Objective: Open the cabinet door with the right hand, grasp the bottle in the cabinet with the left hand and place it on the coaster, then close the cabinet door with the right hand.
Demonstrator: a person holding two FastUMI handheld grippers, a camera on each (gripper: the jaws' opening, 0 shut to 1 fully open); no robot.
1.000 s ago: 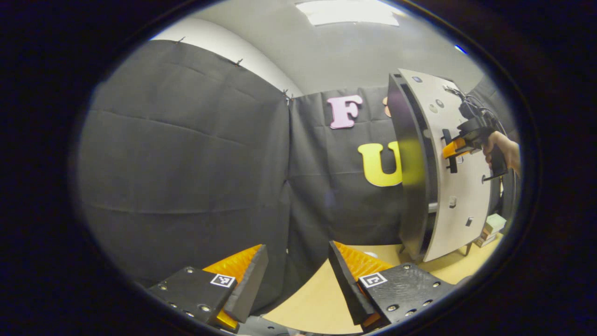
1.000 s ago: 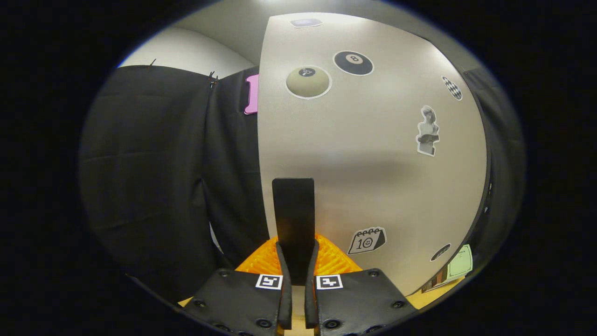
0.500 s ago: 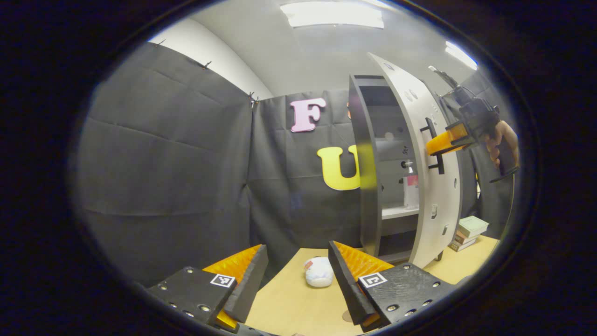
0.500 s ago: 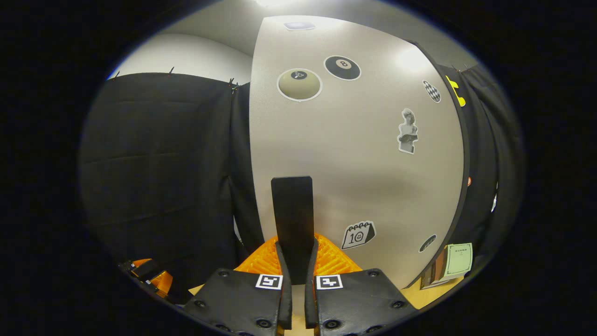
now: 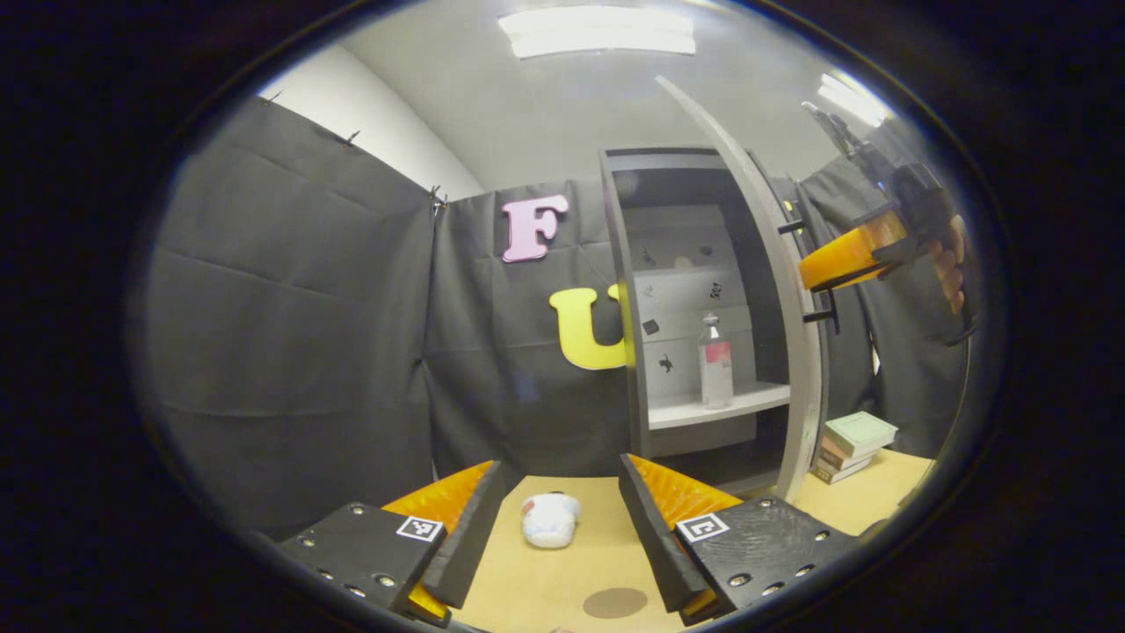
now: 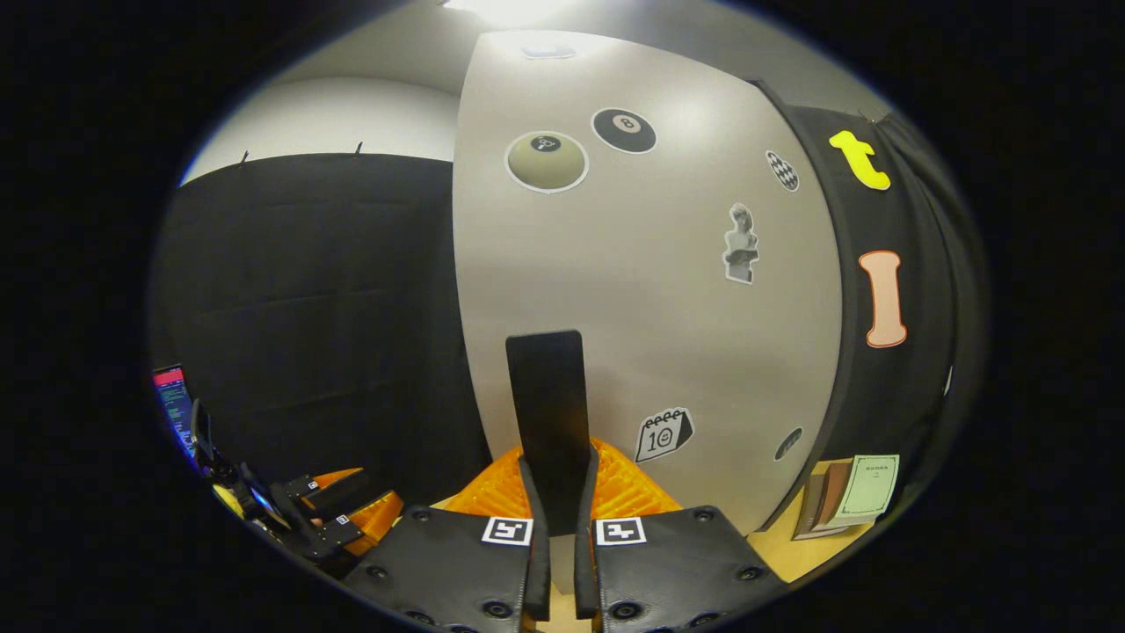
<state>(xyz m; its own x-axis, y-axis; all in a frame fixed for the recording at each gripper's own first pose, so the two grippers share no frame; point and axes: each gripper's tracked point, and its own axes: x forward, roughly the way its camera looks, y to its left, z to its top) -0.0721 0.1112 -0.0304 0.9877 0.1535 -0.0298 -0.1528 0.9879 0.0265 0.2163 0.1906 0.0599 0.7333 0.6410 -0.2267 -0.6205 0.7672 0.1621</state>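
Note:
In the left gripper view the grey cabinet stands open on the table. A clear bottle with a pink label stands upright on its white shelf. The door is swung out to the right. My right gripper, held by a hand, is at the door's handle. In the right gripper view my right gripper is shut on the black handle of the stickered door. My left gripper stands open and holds nothing, low over the table. A brown round coaster lies just before it.
A small white soft toy lies on the wooden table between the left gripper and the cabinet. A stack of books sits right of the door. The left gripper and a lit screen appear at lower left in the right gripper view.
The right gripper has pulled the door further open by its handle. The cabinet's inside and the whole bottle have come into view. The coaster now shows before the left gripper.

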